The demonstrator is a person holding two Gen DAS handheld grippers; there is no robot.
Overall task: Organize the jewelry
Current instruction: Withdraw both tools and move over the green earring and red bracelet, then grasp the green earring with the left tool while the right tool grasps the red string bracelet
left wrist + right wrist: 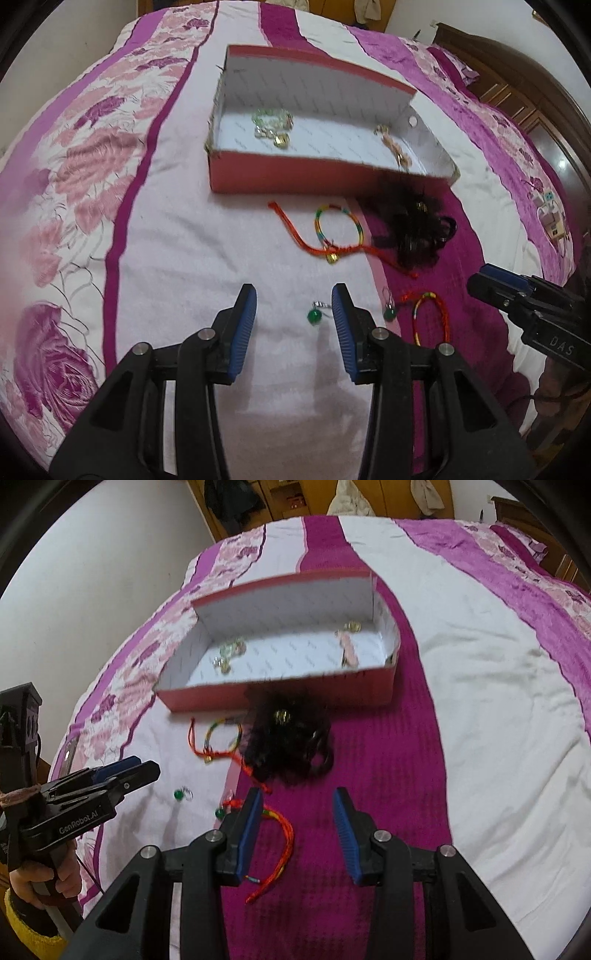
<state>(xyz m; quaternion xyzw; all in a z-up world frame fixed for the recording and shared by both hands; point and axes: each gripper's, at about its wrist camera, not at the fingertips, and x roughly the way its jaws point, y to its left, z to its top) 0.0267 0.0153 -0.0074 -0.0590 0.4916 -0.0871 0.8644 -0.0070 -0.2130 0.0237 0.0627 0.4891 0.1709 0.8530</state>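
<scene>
My left gripper (293, 299) is open and points down at the bedspread. A green bead earring (314, 315) lies between its fingers, close to the right one and untouched. A second green earring (388, 314) and a red braided bracelet (430, 314) lie to its right. My right gripper (298, 794) is open too, and the red braided bracelet (284, 834) lies by its left finger, partly under it. Further off are a rainbow bracelet (338, 229), a red cord with a gold charm (332, 256) and a black feathery hairpiece (417, 229).
A red box (295, 173) with a white inside stands beyond on the bed (184, 240), holding green beads (271, 120), a gold charm (281, 140) and a pink-gold piece (397, 146). A hand (33, 882) with a yellow cuff holds the left gripper (140, 768). A wooden headboard (517, 74) stands at the right.
</scene>
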